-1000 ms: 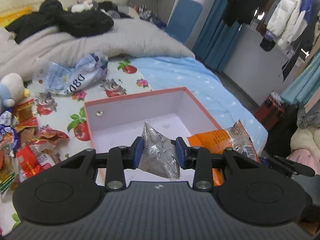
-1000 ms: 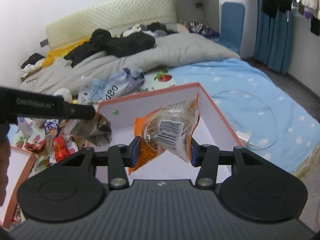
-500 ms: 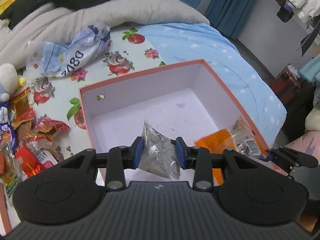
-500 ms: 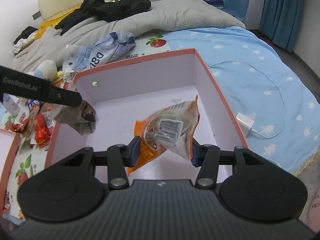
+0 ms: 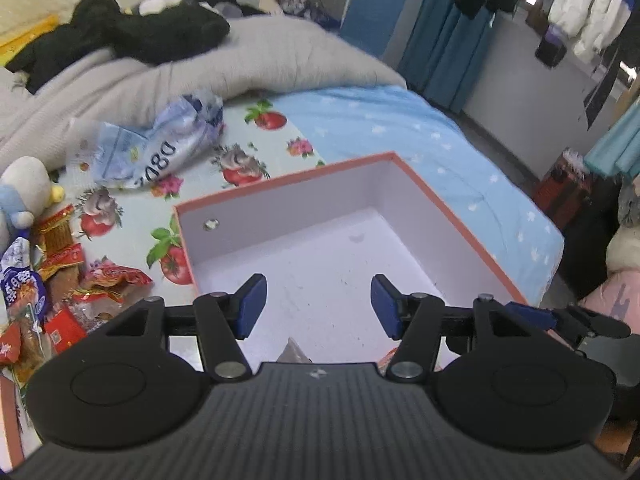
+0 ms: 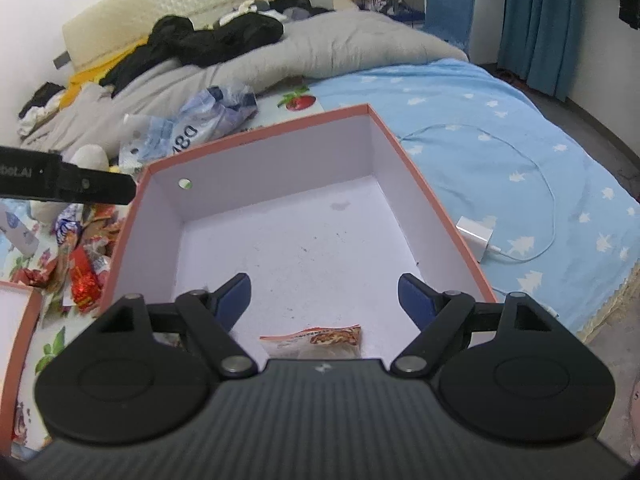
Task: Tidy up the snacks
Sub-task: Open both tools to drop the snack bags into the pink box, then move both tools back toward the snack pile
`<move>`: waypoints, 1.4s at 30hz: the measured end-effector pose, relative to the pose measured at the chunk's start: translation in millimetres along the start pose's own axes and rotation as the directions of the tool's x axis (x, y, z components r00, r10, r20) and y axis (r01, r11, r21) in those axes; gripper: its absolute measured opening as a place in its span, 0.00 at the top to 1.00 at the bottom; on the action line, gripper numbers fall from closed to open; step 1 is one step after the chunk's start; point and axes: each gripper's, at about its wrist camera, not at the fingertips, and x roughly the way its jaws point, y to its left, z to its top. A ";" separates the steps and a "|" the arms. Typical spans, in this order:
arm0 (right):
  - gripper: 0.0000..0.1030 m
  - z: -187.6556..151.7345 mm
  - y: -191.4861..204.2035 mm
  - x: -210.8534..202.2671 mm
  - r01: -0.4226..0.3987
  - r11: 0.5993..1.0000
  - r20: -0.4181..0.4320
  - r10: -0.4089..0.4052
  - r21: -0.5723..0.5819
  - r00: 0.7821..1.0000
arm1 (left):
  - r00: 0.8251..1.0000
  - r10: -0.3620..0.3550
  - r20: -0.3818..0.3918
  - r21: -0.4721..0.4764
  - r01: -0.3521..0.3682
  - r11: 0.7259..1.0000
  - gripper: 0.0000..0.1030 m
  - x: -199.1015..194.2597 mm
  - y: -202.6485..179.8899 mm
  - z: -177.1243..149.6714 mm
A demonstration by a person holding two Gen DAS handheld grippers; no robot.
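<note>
An orange-rimmed box with a white inside lies on the bed. My left gripper hangs over its near part, jaws opening, nothing between the pads. The tip of the clear snack packet pokes out just below it on the box floor. My right gripper is also over the box with jaws opening and nothing between them. The orange snack packet lies flat on the box floor beneath it. A pile of loose snacks sits left of the box.
A crumpled blue and white bag lies behind the box, a plush toy at the left. A grey duvet with dark clothes covers the far bed. A white charger and cable lie right of the box. A second box's corner shows at the left.
Both grippers opened and let go of their packets. The clear packet and the orange packet dropped onto the box floor, now mostly hidden under the gripper bodies.
</note>
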 end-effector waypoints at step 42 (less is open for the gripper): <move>0.20 -126.5 120.3 -115.8 -0.216 0.962 0.195 0.248 -0.169 0.949 | 0.948 0.171 0.269 -0.155 -0.133 0.979 0.38 -209.4 60.4 -211.0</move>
